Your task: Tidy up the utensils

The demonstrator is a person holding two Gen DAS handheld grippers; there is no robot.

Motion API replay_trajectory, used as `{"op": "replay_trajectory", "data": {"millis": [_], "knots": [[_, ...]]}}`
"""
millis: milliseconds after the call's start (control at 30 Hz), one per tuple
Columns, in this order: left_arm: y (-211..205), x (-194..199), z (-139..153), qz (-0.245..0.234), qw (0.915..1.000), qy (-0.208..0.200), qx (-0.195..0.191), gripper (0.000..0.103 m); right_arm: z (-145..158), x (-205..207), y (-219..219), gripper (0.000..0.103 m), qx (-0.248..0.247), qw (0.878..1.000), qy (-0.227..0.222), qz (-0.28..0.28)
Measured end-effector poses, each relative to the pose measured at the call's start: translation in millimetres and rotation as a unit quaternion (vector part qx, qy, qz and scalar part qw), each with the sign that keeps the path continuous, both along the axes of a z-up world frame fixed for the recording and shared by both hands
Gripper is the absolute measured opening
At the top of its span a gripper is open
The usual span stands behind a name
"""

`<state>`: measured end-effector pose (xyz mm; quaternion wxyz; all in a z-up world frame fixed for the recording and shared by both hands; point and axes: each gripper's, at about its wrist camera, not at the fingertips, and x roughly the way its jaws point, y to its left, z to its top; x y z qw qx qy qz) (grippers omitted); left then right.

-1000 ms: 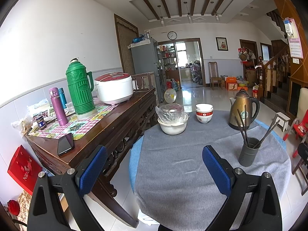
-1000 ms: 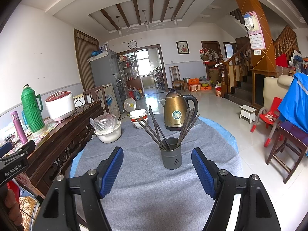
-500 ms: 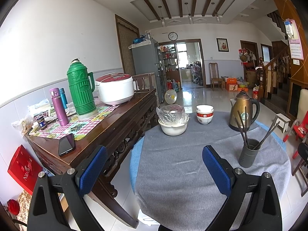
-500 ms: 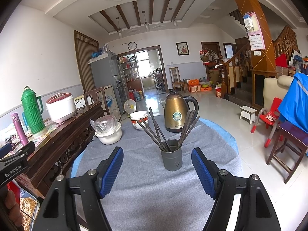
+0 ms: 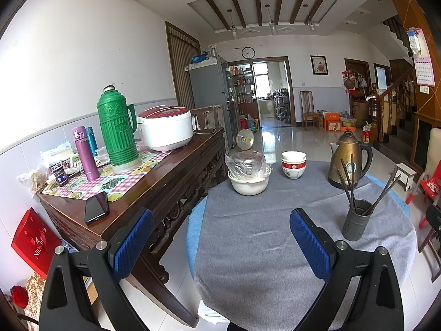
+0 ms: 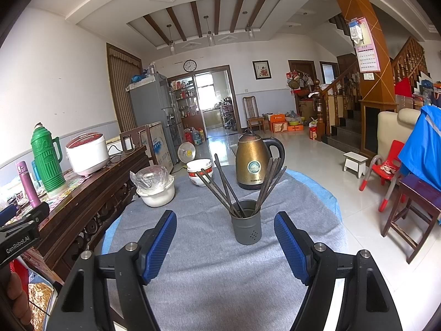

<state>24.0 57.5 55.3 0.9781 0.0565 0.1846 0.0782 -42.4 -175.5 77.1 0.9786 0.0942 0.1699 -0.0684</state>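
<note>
A dark grey utensil holder (image 6: 246,222) stands upright on the grey-clothed round table (image 6: 209,275), with several dark chopsticks (image 6: 220,184) fanned out of it. My right gripper (image 6: 225,244) hovers just in front of the holder, open, nothing between its blue pads. In the left wrist view the same holder (image 5: 357,220) sits to the right with its chopsticks (image 5: 347,182). My left gripper (image 5: 222,244) hangs open over the table's left edge, empty.
A brass kettle (image 6: 255,160), stacked bowls (image 6: 199,171) and a plastic-covered white pot (image 6: 155,186) stand at the table's far side. A wooden sideboard (image 5: 154,190) on the left carries a green thermos (image 5: 117,127), rice cooker (image 5: 165,128) and phone (image 5: 96,211). Chairs (image 6: 413,209) stand right.
</note>
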Motion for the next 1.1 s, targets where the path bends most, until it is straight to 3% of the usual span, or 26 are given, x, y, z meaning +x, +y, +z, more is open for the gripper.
{"op": "replay_trajectory", "data": {"millis": [1100], "knots": [[5.5, -3.1, 0.6, 0.009, 0.9999, -0.004, -0.003, 0.099, 8.1, 0.9, 6.4, 0.077, -0.006, 1.0, -0.006, 0.001]]}}
